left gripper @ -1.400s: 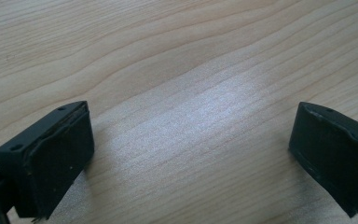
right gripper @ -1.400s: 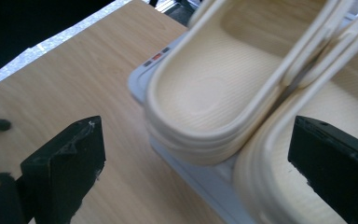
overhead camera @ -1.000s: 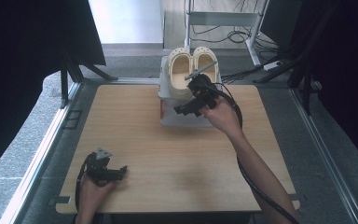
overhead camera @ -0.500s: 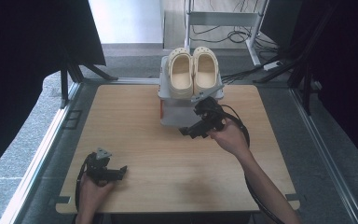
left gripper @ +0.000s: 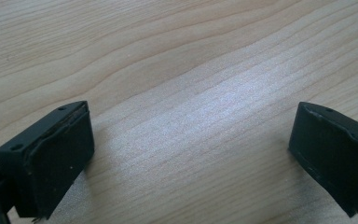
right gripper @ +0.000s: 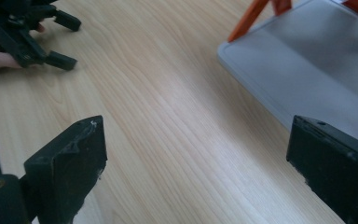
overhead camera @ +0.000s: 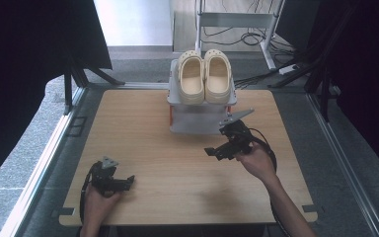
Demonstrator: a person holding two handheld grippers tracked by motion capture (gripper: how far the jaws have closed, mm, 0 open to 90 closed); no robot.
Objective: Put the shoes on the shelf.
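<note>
1. High view: the pair of cream clogs [overhead camera: 205, 76] sits side by side on top of the small grey rack [overhead camera: 197, 121] at the far edge of the table [overhead camera: 143, 148], toes pointing away from me. My right gripper [overhead camera: 216, 152] hangs just in front of the rack, jaws apart and empty. My left gripper [overhead camera: 127, 181] rests near the table's near-left corner, well apart from everything.

2. Left gripper view: both jaws stand wide over bare wood, nothing between them.

3. Right gripper view: jaws spread, the rack's grey shelf [right gripper: 307, 70] ahead to the right, the left gripper [right gripper: 63, 39] farther off.

4. Handling, as I judge it: foam clogs, so light, springy and slightly grippy, not fragile. I'd pinch the side wall or the heel rim.
</note>
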